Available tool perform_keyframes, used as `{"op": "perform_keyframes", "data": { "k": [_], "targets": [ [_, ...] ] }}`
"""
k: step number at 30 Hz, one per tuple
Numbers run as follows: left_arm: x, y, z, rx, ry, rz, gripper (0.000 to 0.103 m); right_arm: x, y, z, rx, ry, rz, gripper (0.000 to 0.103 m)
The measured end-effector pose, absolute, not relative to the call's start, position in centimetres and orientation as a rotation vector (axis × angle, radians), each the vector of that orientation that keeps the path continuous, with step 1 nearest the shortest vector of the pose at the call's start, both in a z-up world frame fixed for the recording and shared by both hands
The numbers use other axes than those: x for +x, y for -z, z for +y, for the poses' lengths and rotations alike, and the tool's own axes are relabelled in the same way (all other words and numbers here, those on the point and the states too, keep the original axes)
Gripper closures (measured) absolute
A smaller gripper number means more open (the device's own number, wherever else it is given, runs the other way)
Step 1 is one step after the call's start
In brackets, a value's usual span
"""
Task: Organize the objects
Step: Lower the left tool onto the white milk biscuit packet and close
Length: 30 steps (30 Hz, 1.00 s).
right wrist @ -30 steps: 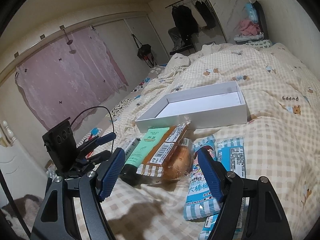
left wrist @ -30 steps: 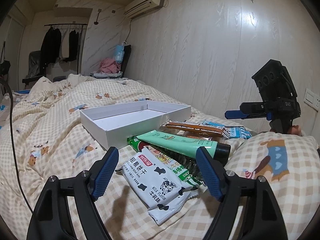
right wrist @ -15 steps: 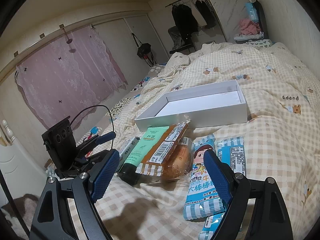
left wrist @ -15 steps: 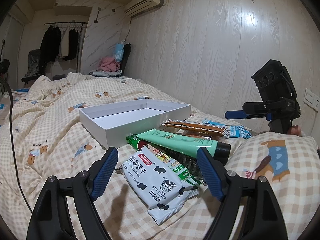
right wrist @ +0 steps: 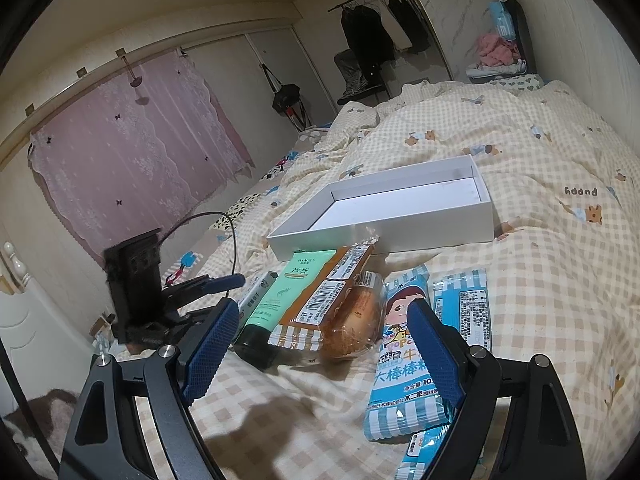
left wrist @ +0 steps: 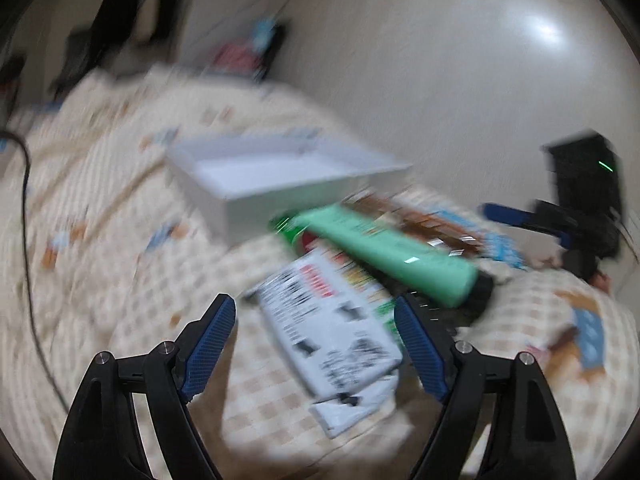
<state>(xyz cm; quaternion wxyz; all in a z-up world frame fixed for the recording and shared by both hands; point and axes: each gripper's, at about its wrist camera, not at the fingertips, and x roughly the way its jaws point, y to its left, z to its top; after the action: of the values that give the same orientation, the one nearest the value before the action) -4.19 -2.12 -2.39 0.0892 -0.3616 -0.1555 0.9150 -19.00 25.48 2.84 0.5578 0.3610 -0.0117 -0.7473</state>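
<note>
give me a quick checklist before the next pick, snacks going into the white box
1. White box empty and open on top: ok.
2. Left gripper open, nothing between its pads: ok.
3. Right gripper open, holds nothing: ok.
4. Left wrist view sharp enough to aim at the milk biscuit packet: not ok, blurred.
5. Green tube free to lift: not ok, the orange-wrapped bread overlaps its edge.
6. Blue milk stick packets lying flat beside the bread: ok.

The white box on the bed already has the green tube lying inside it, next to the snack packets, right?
Not quite: the white box is empty. The right wrist view shows the green tube lying on the bedspread in front of it, next to the snack packets.
</note>
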Motion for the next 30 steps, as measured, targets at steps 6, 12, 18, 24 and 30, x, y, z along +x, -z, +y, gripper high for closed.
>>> {"op": "perform_keyframes", "data": {
  "k": [6,12,18,24,30],
  "targets": [
    [-4.9,3.6,-4.1,-1.202,-2.552,-0.769,0.019,-18.9,-2.8,25.5,0.852,1.764,-0.024,0.016],
    [-4.9,3.3,-3.0,-1.263,-2.599,-0.695,0.033,-19.0,-2.8,25.5,0.852,1.765,-0.022,0.016],
    [-2.9,1.3,-3.5,-1.136,-2.662,-0.603,0.04,-19.0,-2.8,25.5,0.851,1.765,-0.021,0.016],
    [-1.5,-0.6,-1.7,-1.028,-2.84,-0.224,0.04,-19.0,-2.8,25.5,0.852,1.764,-0.023,0.016],
    [-3.2,1.4,-1.0,-1.169,-2.804,-0.177,0.039,-19.0,-2.8,25.5,0.853,1.764,-0.023,0.016]
  ]
}}
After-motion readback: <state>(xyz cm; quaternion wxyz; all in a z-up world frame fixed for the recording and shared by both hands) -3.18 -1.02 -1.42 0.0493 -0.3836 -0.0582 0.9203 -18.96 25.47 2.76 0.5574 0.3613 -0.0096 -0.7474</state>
